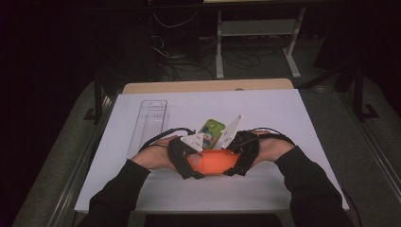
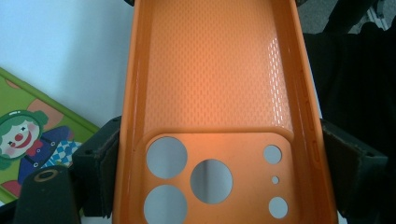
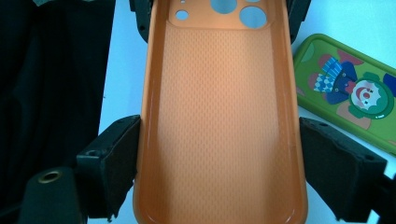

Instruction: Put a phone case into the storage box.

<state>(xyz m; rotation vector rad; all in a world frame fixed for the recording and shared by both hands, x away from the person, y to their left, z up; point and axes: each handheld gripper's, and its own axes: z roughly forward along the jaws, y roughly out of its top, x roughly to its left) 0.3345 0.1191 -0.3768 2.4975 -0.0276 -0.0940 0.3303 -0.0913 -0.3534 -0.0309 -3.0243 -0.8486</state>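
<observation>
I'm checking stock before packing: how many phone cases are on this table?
2. The orange case is clamped at its two ends by the left gripper and right gripper; the green clown case lies just behind them.

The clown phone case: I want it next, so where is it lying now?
In the high view the clown phone case lies on the white table, just beyond the orange phone case and right of the clear plastic tray.

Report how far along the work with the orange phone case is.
Done: the orange phone case is off the table, empty side toward the cameras. In hand: the left gripper clamps its camera-hole end, the right gripper its plain end, jaws against both long sides. Left: the green clown phone lies apart on the white board, not yet in the case; the clear tray sits untouched.
</observation>
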